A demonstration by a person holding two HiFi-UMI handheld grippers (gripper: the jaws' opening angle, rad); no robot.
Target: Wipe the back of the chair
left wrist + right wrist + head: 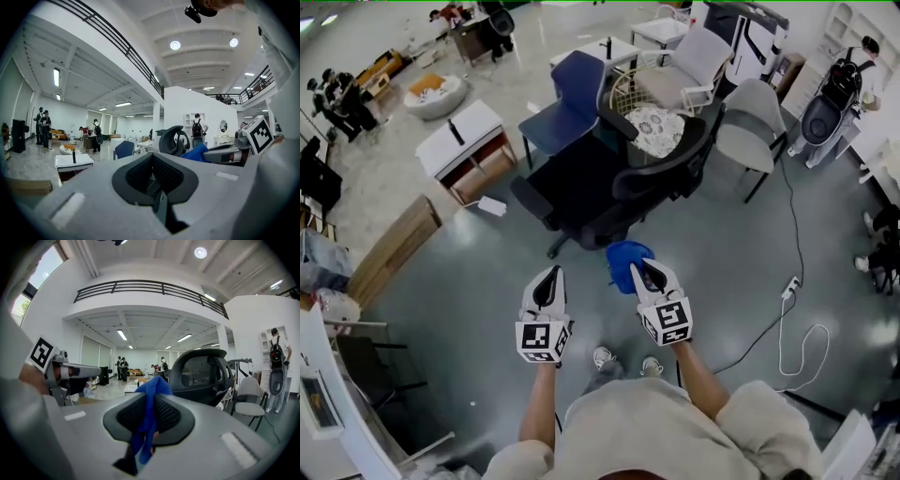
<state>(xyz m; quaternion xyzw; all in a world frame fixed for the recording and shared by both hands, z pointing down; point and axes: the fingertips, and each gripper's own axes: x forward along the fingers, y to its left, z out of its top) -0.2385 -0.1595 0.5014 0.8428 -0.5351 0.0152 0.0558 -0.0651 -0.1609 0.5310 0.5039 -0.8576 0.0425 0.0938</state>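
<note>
A wide, open showroom with a glossy grey floor (441, 309) that mirrors the ceiling lights. The black office chair (581, 187) stands on its wheeled base just ahead of both grippers, its mesh back toward them, among other seats – a blue chair (567, 103) and a grey chair (750, 127) behind it. A low white table (459, 136) sits to the left, and a white cable (802, 328) loops across the floor on the right. The right gripper (645, 269) has its jaws clamped on a blue cloth (625, 262), held near the chair but not touching it. The left gripper (550, 277) hovers beside it, jaws together on nothing. A railed mezzanine (150, 287) runs overhead.
</note>
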